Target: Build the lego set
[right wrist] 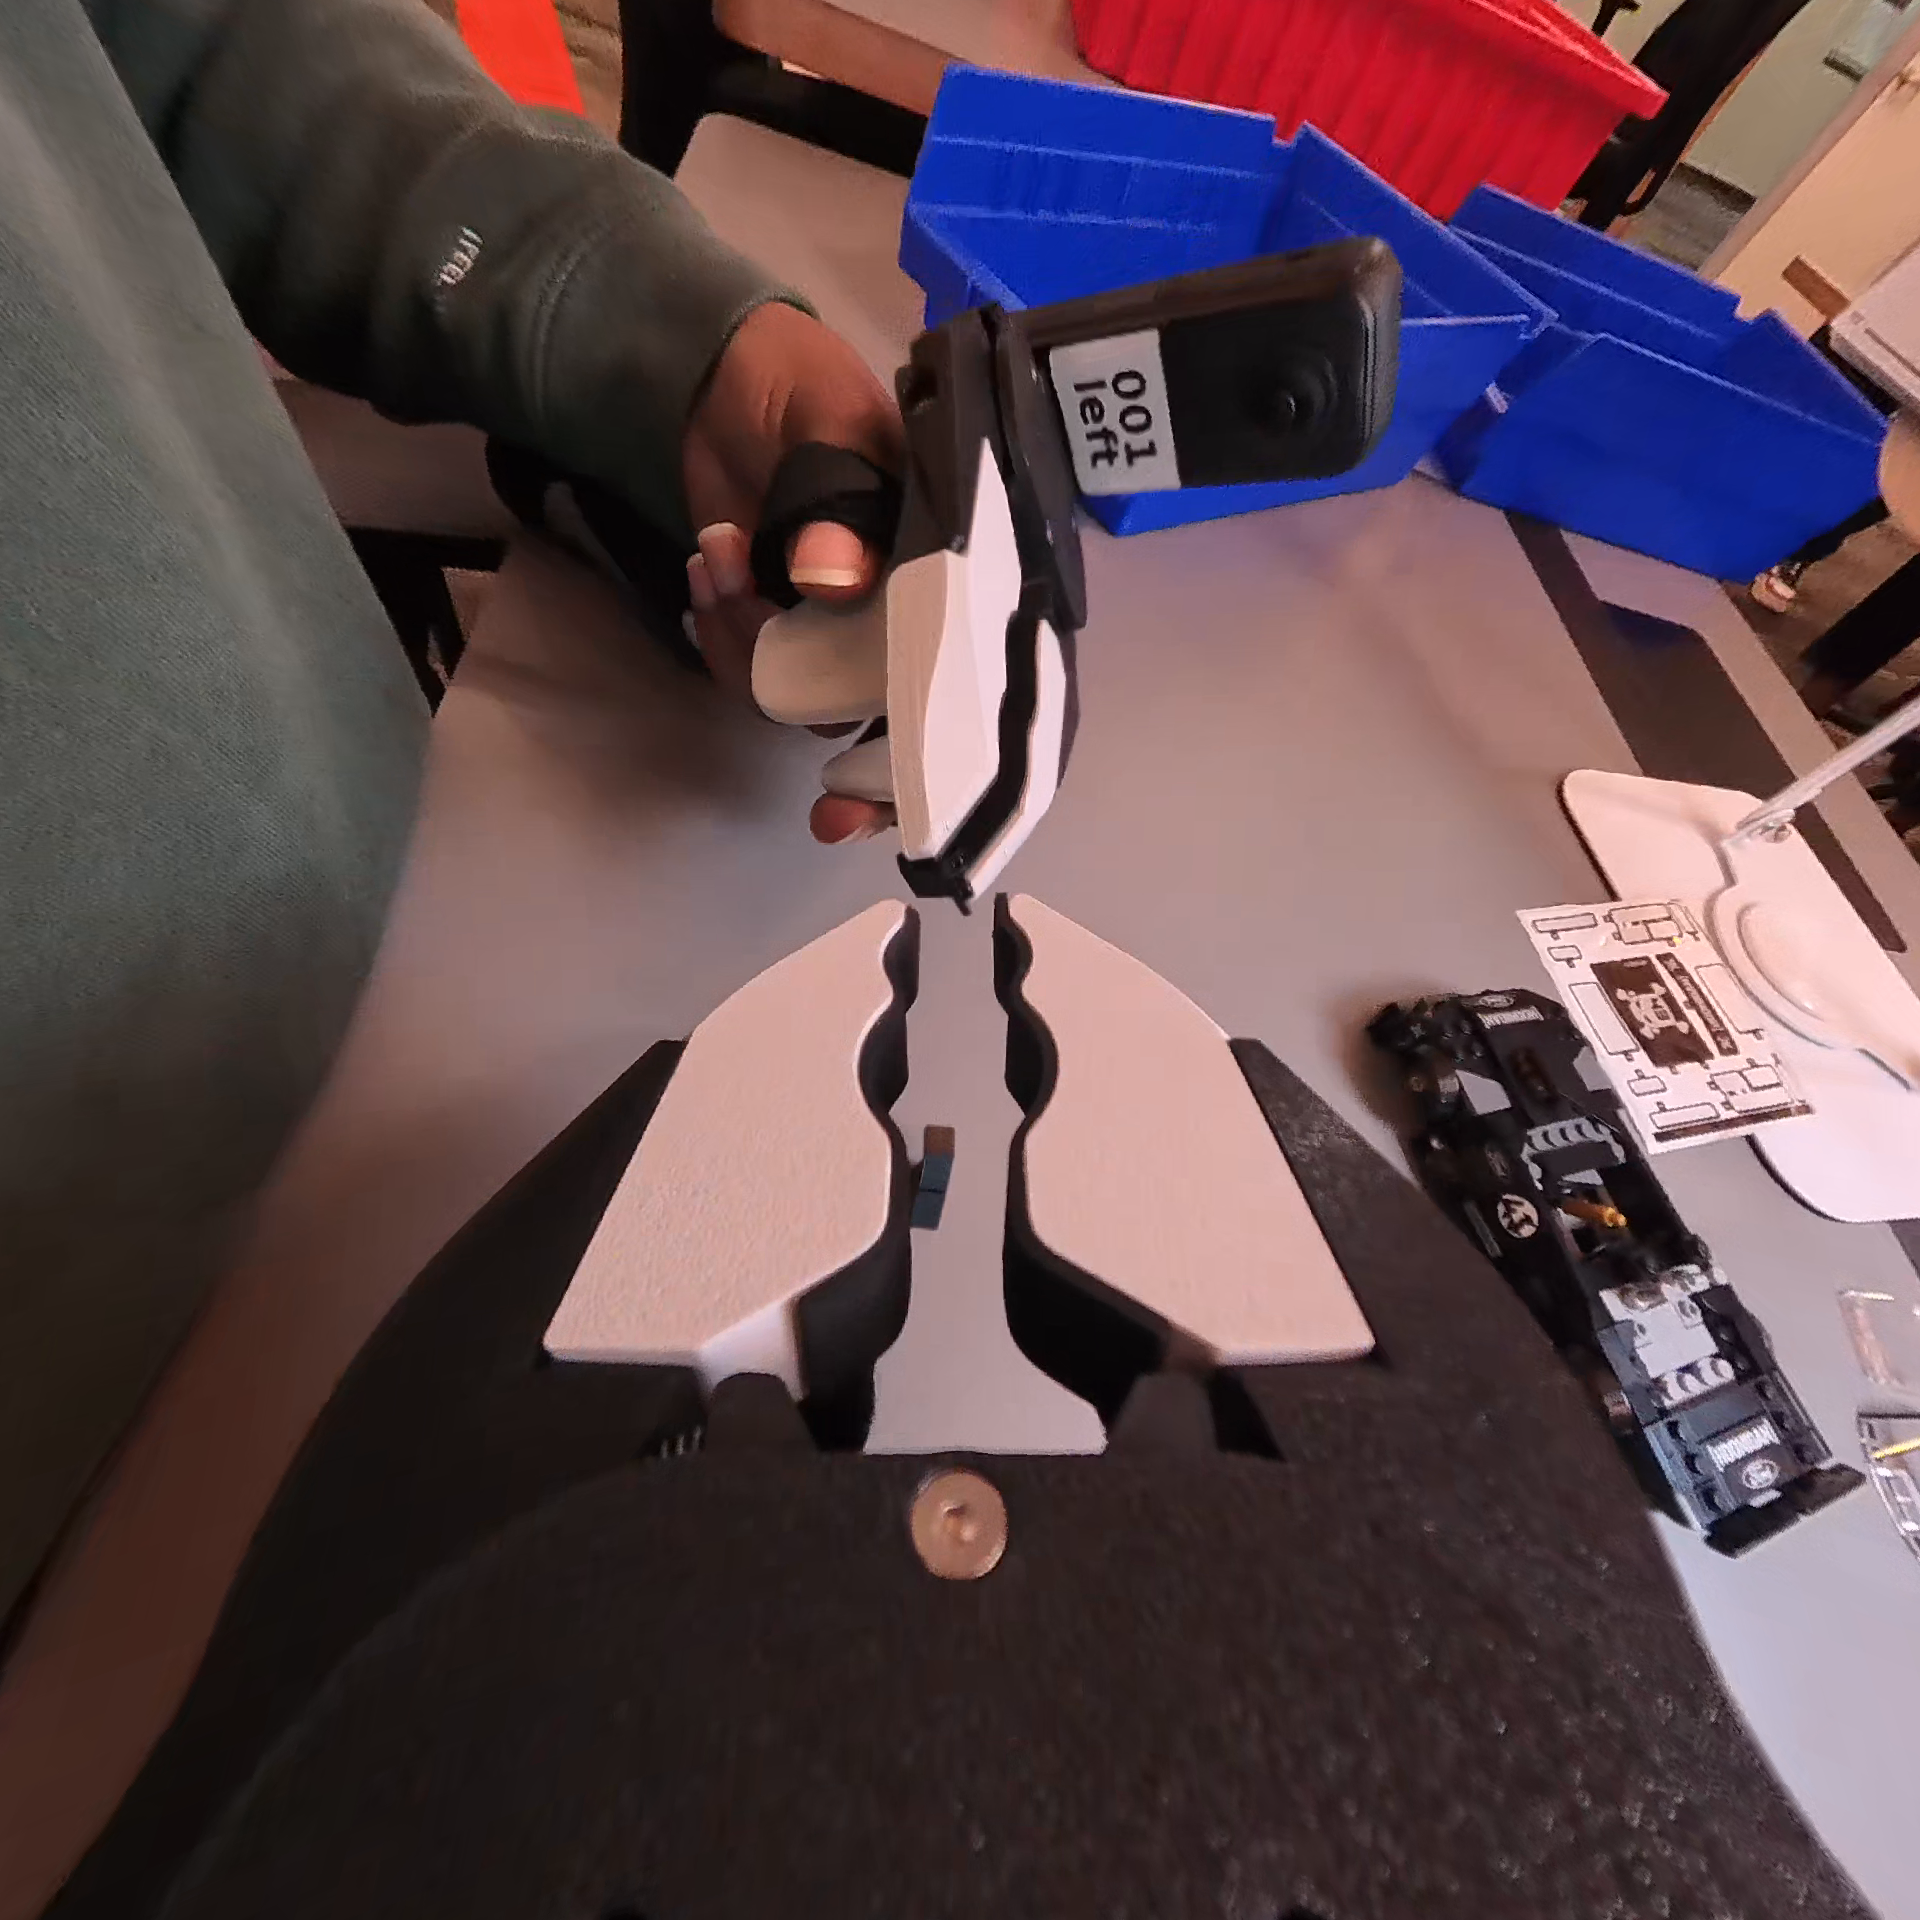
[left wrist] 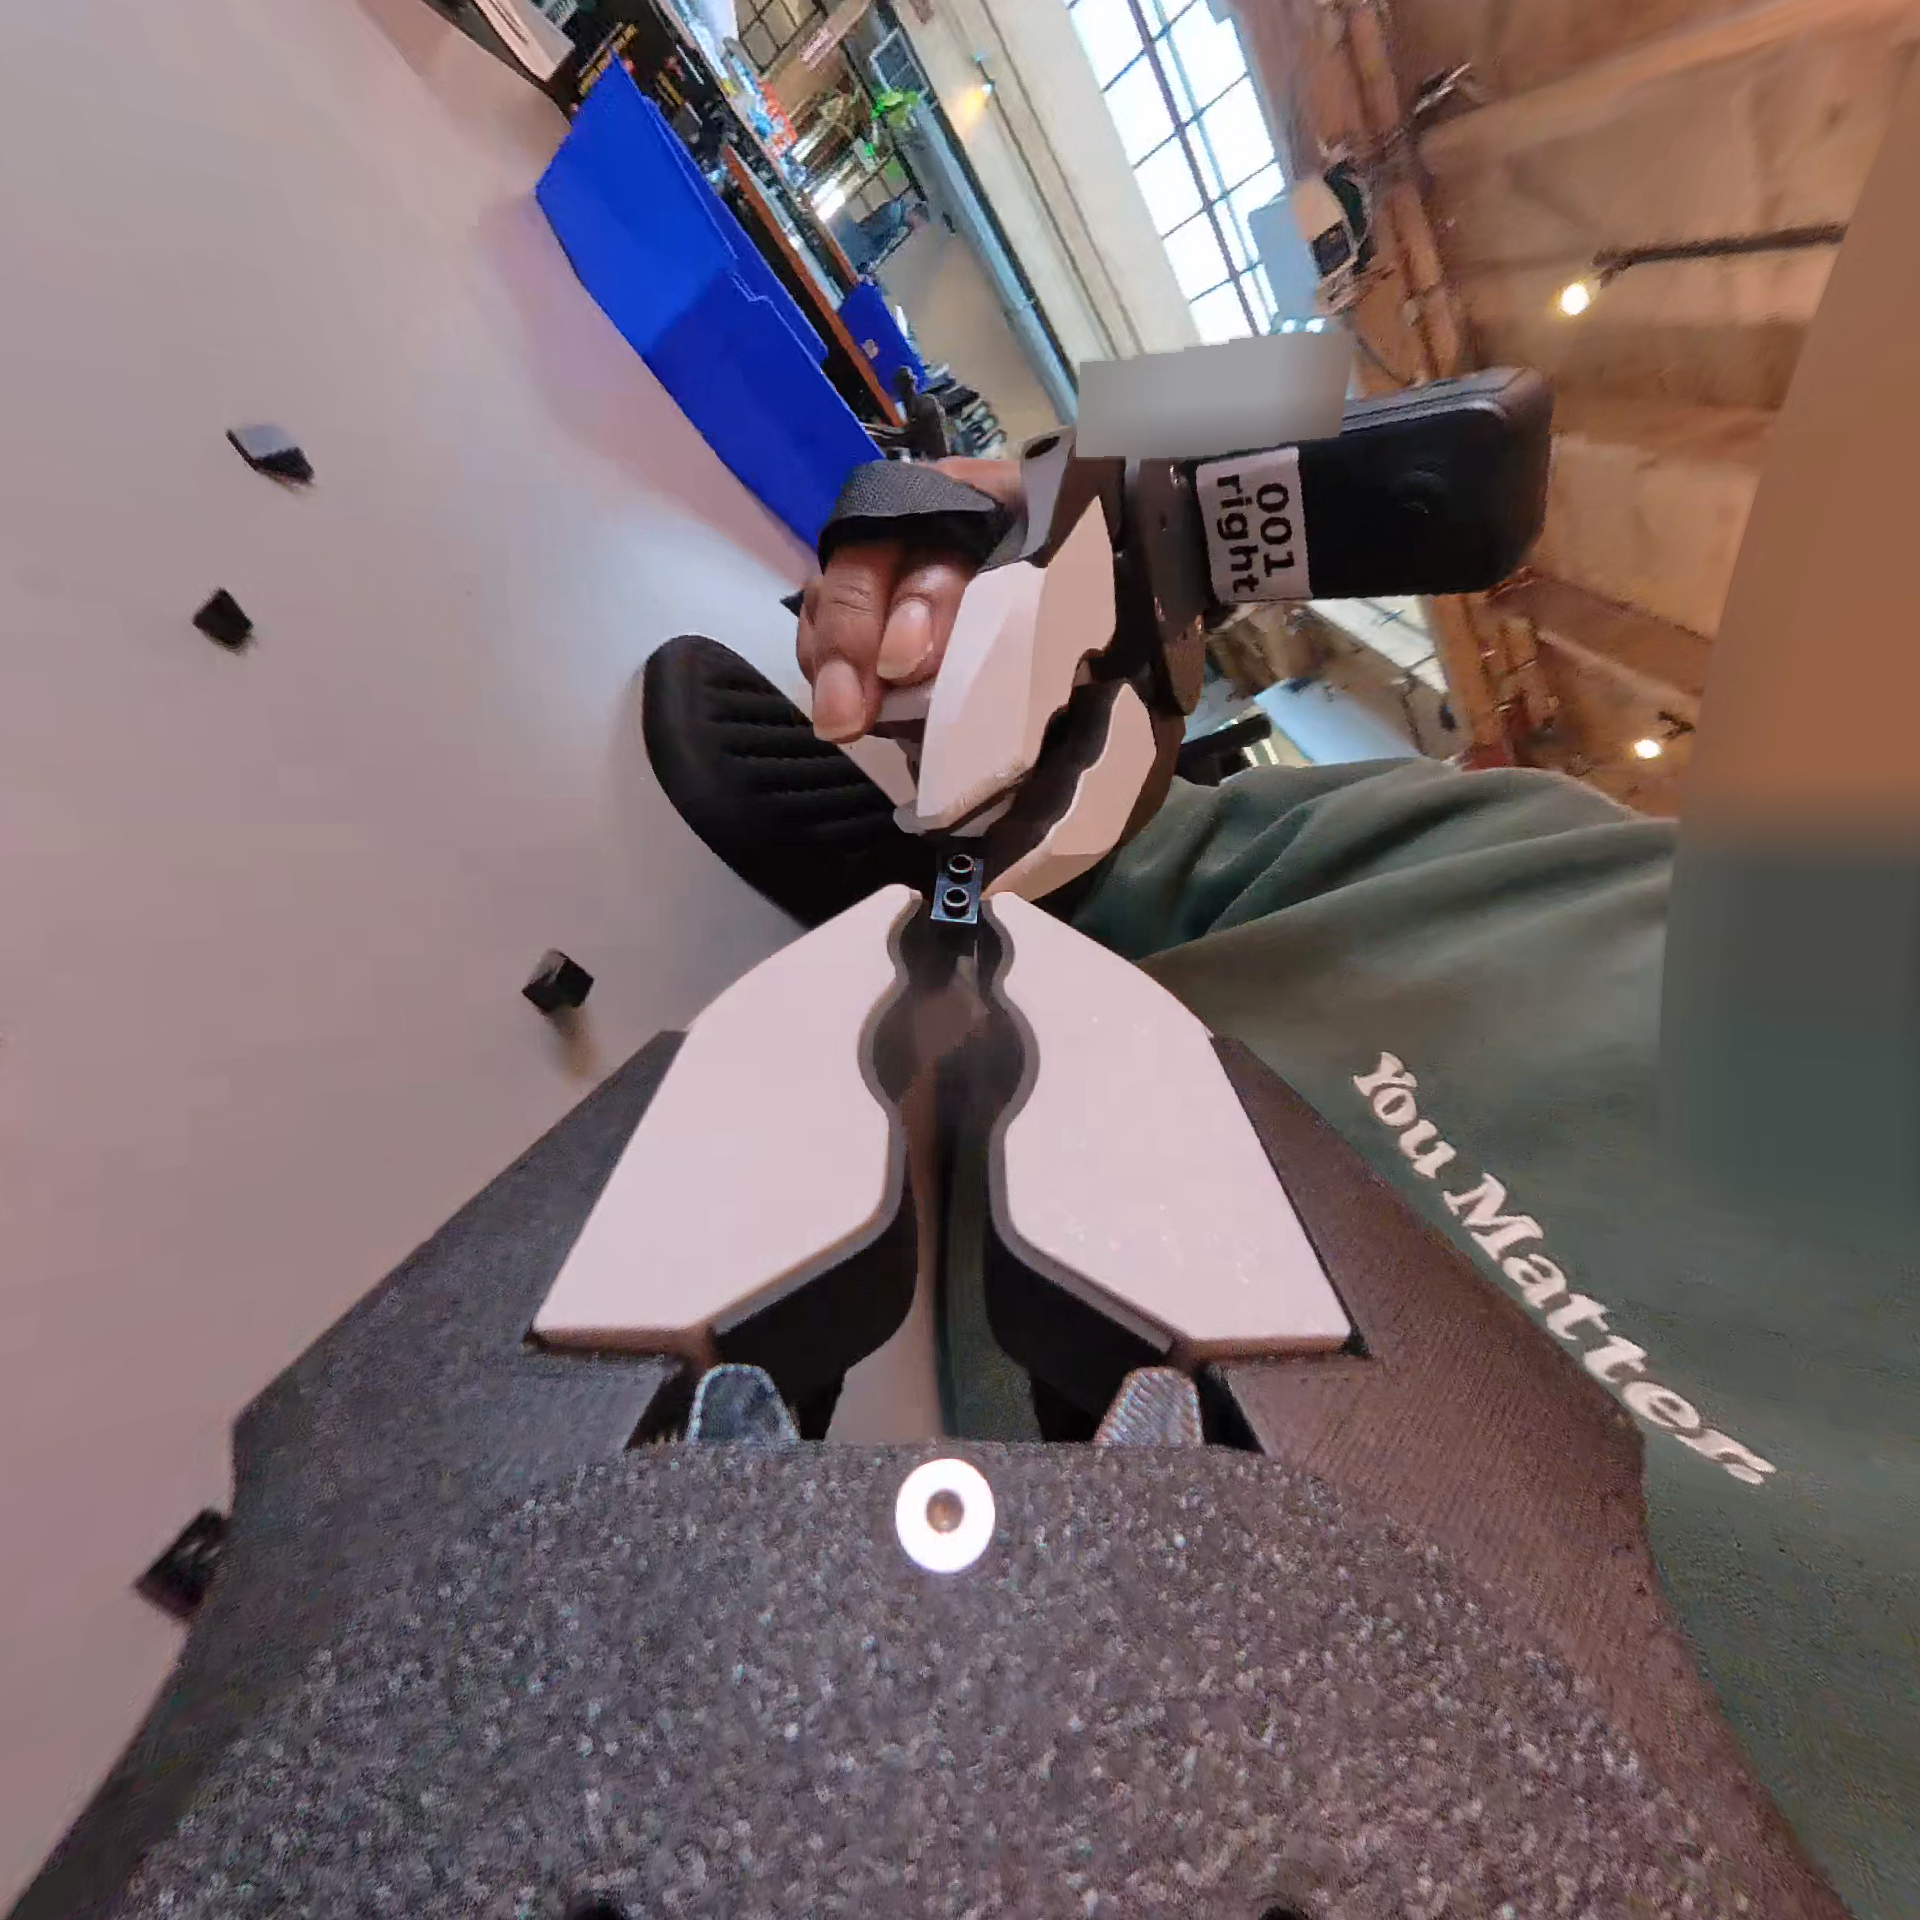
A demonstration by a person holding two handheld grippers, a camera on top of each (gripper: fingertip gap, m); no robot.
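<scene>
Two hand-held grippers meet tip to tip in the air above a grey table (right wrist: 1299,665). The left gripper (left wrist: 951,920) is clamped on a small black lego piece (left wrist: 957,899) with two studs showing, pinched at the very ends of its fingers. The right gripper (right wrist: 956,909) has its jaws parted with nothing between them; its tips sit just beside the piece, which reads as a hand-over or a mid-air re-grip — a judgement only.

The partly built black lego car (right wrist: 1621,1257) lies on the table to the right, well apart from the grippers, with a sticker sheet (right wrist: 1662,1018) beside it. Loose black pieces (left wrist: 556,982) are scattered on the table, and blue bins (right wrist: 1143,239) stand behind.

Next, the right jaws likely need to close squarely on the piece before the left lets go — a tiny part, easily dropped.
</scene>
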